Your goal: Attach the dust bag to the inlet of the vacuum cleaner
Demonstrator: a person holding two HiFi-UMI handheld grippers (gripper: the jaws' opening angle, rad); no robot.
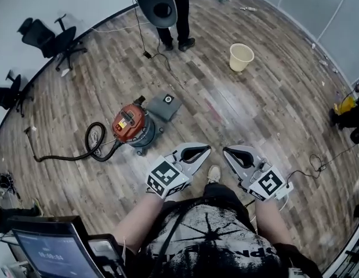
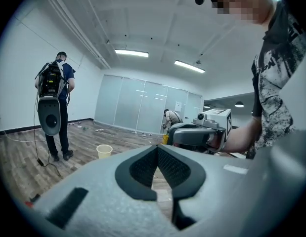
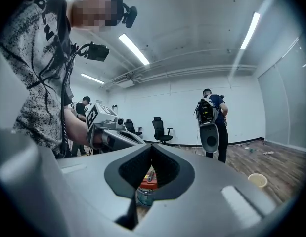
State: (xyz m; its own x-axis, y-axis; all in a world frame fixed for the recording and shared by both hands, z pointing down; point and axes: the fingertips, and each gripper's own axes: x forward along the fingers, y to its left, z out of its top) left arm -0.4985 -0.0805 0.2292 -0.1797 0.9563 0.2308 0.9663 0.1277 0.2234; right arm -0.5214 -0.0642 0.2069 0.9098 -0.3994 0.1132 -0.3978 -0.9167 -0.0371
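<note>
- Jaws of the left gripper (image 1: pixel 202 150) are pressed together with nothing between them. It is held low in front of the body and points forward over the floor (image 1: pixel 237 109).
- Jaws of the right gripper (image 1: pixel 230 153) are likewise closed and empty. It is held just beside the left one, and the two tips lean toward each other.
- Nothing belonging to the task is touched or carried by either gripper.
- Ahead and to the left of both tips, the vacuum cleaner (image 1: pixel 133 126) stands on the floor, a red-topped canister on a grey body. In the right gripper view it is framed in the notch of the closed jaws.
- A black hose (image 1: pixel 80 152) is attached at the canister's left side and trails away leftward in a loop. Which opening is the inlet cannot be told from here.
- Just beyond the canister, on its far right side, a flat grey piece (image 1: pixel 165 105) with a round hole lies on the floor. It is judged to be the dust bag.
- Both task things lie on the left gripper's side, so that hand is judged nearer. Ground must be covered forward and leftward before any grasp.
- Farther off, a pale bucket (image 1: pixel 241 57) stands to the right and a standing person (image 1: pixel 170 10) is seen at the far end.
</note>
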